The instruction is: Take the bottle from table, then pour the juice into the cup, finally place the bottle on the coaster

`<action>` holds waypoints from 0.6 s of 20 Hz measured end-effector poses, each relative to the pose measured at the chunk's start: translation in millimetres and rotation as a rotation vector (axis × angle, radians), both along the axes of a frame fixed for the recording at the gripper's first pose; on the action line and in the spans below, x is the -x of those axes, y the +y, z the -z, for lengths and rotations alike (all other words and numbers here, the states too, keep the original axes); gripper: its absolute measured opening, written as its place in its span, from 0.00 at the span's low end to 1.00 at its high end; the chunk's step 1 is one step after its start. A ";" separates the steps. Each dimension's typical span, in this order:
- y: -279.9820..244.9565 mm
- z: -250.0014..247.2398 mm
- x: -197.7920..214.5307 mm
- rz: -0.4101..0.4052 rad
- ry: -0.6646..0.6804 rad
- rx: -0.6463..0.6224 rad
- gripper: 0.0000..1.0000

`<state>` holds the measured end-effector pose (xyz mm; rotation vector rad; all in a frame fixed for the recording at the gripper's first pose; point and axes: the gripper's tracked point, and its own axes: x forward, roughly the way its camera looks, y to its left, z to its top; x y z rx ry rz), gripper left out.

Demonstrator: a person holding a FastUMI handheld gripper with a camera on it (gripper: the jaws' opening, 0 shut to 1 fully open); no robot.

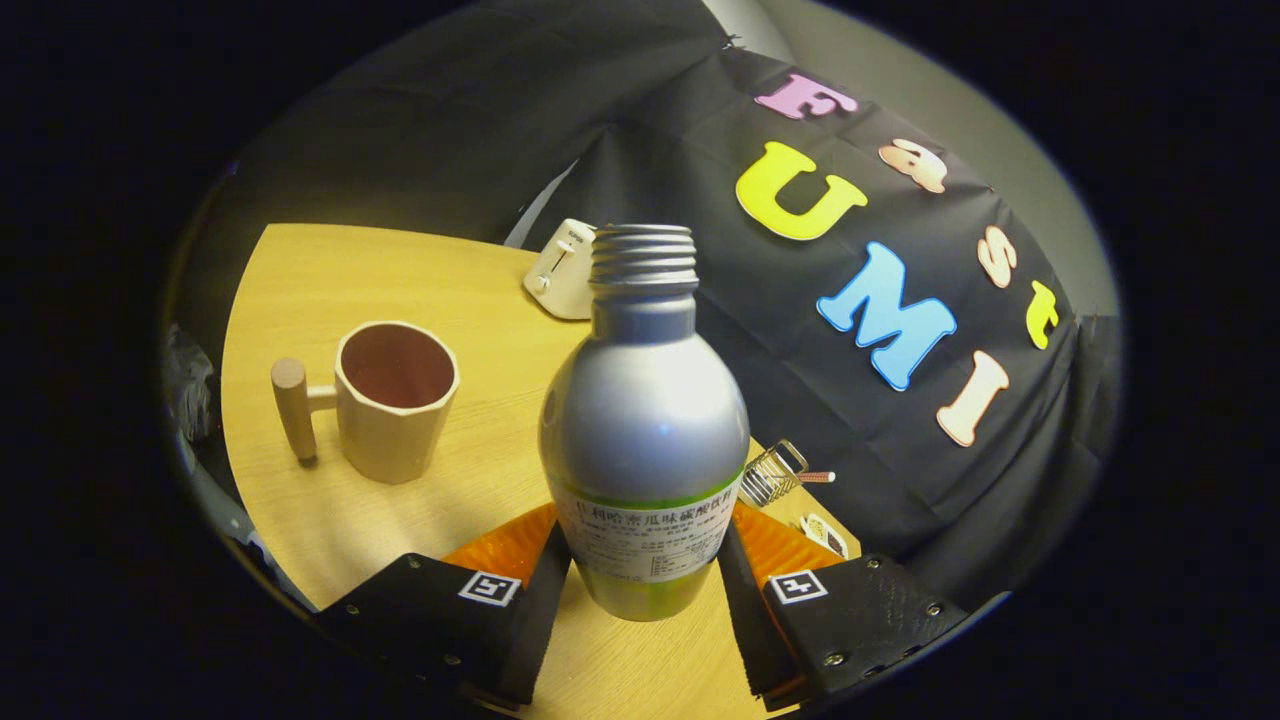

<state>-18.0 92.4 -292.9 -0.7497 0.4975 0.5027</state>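
Seen along the gripper (640,570), narrowed and pressing both fingers on the labelled lower body of the uncapped silver metal bottle (643,420), carry upright over the wooden table (330,270) toward the beige wooden-handled cup (392,400), tilting only once the threaded mouth overhangs its rim.

Finding no word or number clear enough to read: carrying rows of tiny dense print on the pale label (645,540) around the lower body of the bottle (645,400), all too small and curved to make out. Bearing a square black-and-white coded marker on the left finger mount (489,588) and another on the right (797,586) of the gripper (645,548), with both fingers pressing the label band from either side. Showing a faint dark mark on top of the white toaster (563,270) at the far edge of the surface (330,270), too blurred to tell as text.
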 end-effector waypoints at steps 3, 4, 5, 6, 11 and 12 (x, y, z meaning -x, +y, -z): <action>1.2 0.3 2.4 -0.045 0.000 0.055 0.76; 1.1 -0.1 2.8 -0.061 -0.003 0.077 0.76; 0.4 0.5 3.2 -0.076 -0.004 0.100 0.76; -0.6 3.0 3.2 -0.089 -0.004 0.123 0.76; 1.1 6.8 -4.1 -0.140 -0.014 0.232 0.76; 2.2 7.2 -4.7 -0.148 -0.017 0.246 0.76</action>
